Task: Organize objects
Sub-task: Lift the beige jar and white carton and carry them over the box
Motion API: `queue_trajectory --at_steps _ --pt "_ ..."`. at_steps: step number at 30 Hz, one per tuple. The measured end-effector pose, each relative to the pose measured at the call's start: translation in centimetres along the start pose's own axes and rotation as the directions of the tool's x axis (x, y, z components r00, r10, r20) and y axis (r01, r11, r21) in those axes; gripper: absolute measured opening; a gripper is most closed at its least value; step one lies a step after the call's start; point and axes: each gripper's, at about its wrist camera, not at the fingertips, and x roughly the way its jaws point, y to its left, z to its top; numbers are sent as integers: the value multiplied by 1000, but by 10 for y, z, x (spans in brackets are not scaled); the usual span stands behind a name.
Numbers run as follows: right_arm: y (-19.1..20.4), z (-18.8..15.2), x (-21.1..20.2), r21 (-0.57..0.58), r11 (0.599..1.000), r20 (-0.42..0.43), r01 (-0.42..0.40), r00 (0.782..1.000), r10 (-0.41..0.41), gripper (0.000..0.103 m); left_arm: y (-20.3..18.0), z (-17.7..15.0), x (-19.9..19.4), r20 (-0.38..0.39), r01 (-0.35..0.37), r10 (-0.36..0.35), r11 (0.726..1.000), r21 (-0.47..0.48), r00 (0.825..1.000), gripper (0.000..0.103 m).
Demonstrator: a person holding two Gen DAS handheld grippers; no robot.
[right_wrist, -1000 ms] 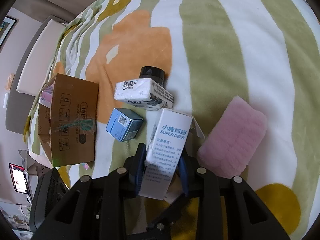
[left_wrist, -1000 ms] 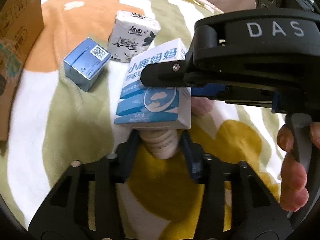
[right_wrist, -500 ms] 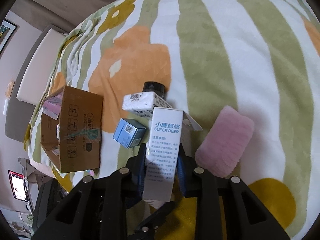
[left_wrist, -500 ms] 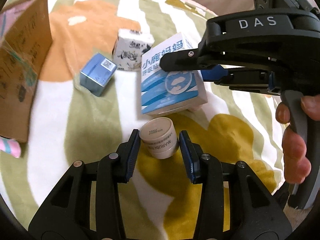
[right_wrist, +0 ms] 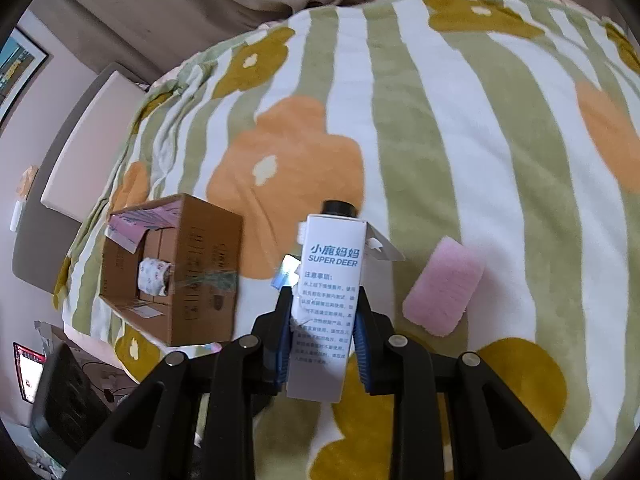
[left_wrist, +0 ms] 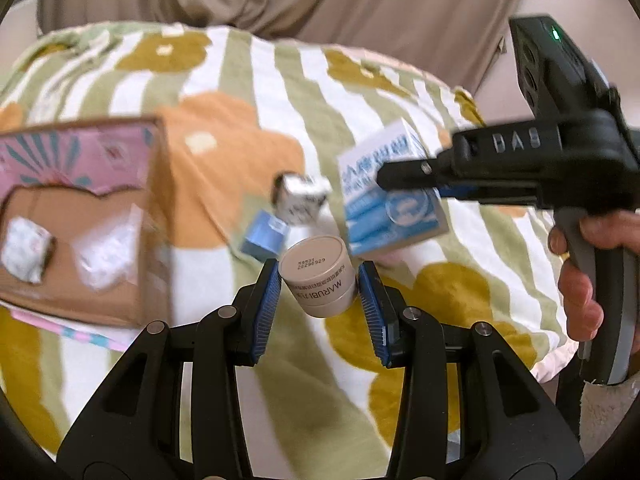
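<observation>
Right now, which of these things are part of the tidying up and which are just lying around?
Part of the job:
beige jar in the left gripper
Super Deer box in the right gripper
cardboard box
small blue box
tissue pack
pink sponge

Just lying about:
flowered blanket

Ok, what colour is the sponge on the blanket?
Pink sponge, clearest in the right wrist view.

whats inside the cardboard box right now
Inside the cardboard box lies one white patterned packet; the left wrist view shows a second white packet beside it. The box walls hide the rest.
</observation>
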Motion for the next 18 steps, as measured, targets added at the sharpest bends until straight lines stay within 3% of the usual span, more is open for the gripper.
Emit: queue_trajectory --at_steps 11,18 --pt "74 6 -27 -77 997 59 -10 998 15 25 51 37 -80 57 -63 60 997 49 997 37" --pt "127 9 -22 -141 990 59 -12 998 21 25 112 54 -124 89 -133 131 991 15 987 37"
